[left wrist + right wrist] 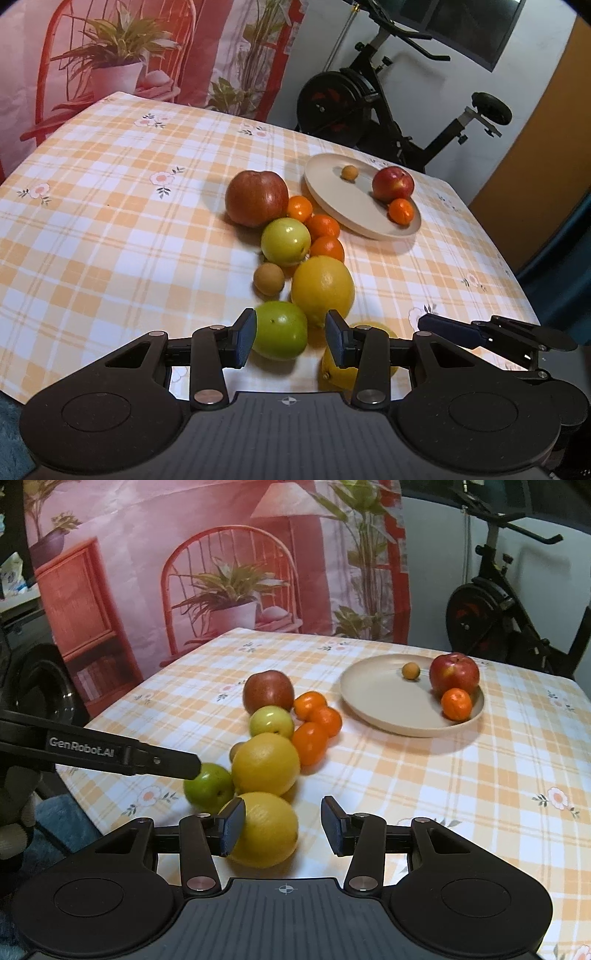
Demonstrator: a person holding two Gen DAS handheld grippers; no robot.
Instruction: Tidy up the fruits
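A heap of fruit lies on the checked tablecloth: a big red apple [256,197], a pale green apple [285,240], three tangerines [323,226], a small brown fruit [269,279], a yellow orange [322,290], a green apple [279,329] and a lemon [264,829]. The beige plate [332,195] holds a red apple [392,183], a tangerine [401,211] and a small brown fruit [349,172]. My left gripper [290,339] is open, its jaws either side of the green apple. My right gripper [282,825] is open around the lemon.
An exercise bike [373,99] stands behind the table's far right corner. A printed backdrop [221,572] hangs behind the table. The table's near edge runs close under both grippers. The left gripper's finger [110,755] reaches in from the left in the right wrist view.
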